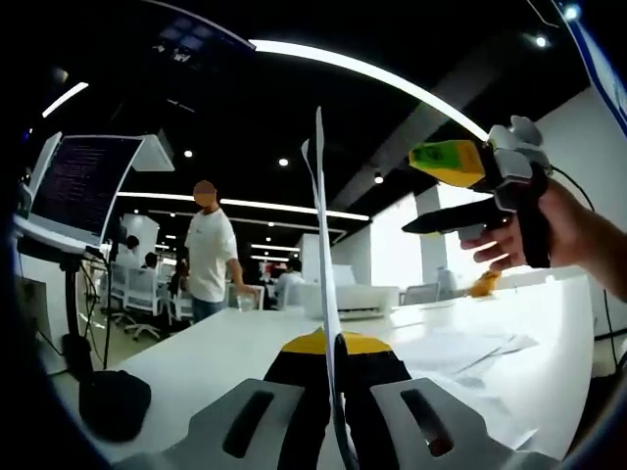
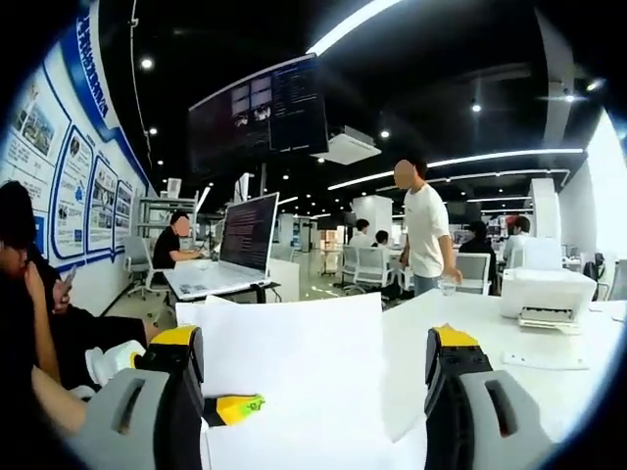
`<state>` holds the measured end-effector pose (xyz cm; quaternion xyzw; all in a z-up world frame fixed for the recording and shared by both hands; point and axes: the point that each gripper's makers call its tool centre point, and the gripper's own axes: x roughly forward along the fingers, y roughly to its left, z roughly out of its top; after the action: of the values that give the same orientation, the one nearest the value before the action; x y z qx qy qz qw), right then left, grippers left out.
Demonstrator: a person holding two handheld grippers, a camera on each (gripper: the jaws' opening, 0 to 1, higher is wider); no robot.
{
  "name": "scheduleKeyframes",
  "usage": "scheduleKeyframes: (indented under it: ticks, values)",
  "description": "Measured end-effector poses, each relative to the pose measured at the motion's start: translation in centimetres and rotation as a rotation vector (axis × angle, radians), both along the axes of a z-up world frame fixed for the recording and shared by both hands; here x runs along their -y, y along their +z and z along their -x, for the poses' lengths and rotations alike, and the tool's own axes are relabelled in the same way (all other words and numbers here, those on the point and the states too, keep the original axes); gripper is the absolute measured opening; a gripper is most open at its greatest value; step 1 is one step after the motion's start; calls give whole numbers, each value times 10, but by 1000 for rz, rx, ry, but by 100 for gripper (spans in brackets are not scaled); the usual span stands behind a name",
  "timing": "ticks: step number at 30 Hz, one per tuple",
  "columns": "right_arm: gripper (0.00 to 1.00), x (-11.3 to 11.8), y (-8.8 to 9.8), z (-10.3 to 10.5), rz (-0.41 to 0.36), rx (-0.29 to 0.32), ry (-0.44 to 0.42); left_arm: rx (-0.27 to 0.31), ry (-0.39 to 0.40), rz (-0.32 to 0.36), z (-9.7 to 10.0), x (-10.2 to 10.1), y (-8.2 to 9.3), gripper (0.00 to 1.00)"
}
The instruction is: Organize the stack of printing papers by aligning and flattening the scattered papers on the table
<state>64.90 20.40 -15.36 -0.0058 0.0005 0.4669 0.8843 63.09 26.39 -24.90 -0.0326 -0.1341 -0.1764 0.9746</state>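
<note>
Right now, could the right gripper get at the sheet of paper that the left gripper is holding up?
Probably yes: the right gripper hangs open beside the upright sheet of paper, which the left gripper pinches at its lower edge, with only open air between them.

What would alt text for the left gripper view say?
The left gripper is shut on a sheet of paper held upright, edge-on. At right, a hand holds the right gripper above a white table with scattered papers; a printer stands behind.
</note>
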Motion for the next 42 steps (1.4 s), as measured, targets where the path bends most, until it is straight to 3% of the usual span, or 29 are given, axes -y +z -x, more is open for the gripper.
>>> scheduleKeyframes:
  ticks: [17, 27, 42]
  values:
    - [89, 26, -11, -25, 10, -18, -63, 0, 0, 0, 0, 0, 0, 6]
    - [89, 45, -21, -16, -1, -40, -92, 0, 0, 1, 0, 1, 0, 6]
    - [89, 63, -30, -31, -7, -61, -128, 1, -2, 1, 0, 1, 0, 6]
